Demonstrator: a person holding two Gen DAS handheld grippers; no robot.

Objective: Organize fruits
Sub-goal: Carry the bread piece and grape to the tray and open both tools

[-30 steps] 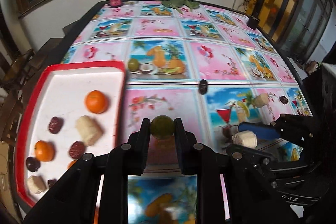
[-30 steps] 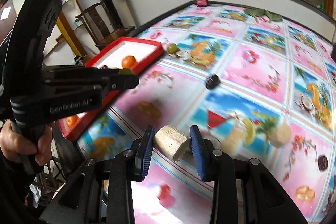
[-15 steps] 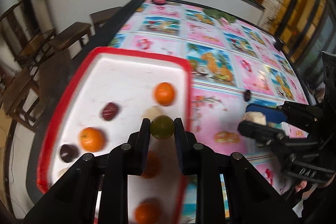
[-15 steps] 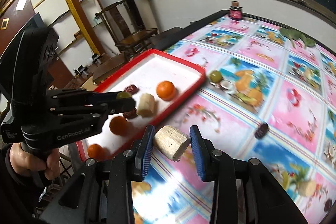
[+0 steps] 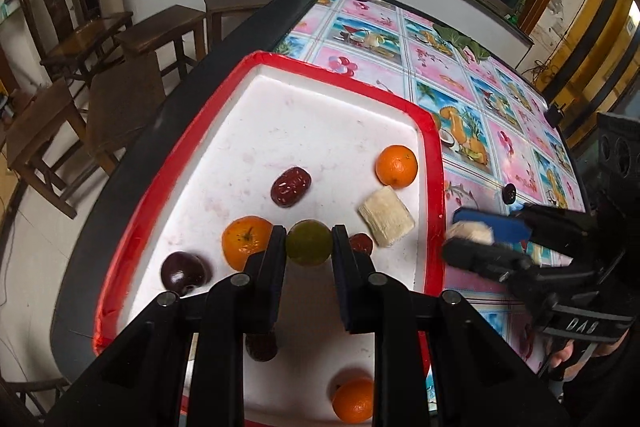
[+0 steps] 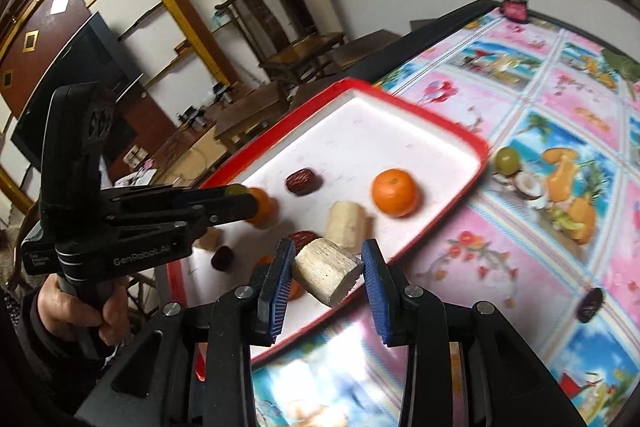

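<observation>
1. Two tools are now over the red tray (image 5: 434, 163); a second ago both were out over the flowery surface (image 5: 480, 99), with the tray off to the side.
2. Left tool (image 5: 309, 242) is pinching a green fruit (image 5: 309, 242) between its black pads, hanging above the middle of the tray's white floor.
3. Right tool (image 6: 325, 269) is pinching a pale cut piece (image 6: 325, 269) between its blue pads, just over the tray's near red edge.
4. Room is showing in the far half of the tray, which is bare white; fruit is crowding the near half: an orange (image 5: 396, 166), a red date (image 5: 290, 186), a pale chunk (image 5: 385, 222), a dark plum (image 5: 185, 273).
5. Both tools are pointing steeply down and forward, side by side, the right one just past the tray's right rim.
6. One hand (image 6: 76, 307) is gripping the left tool's handle.
</observation>
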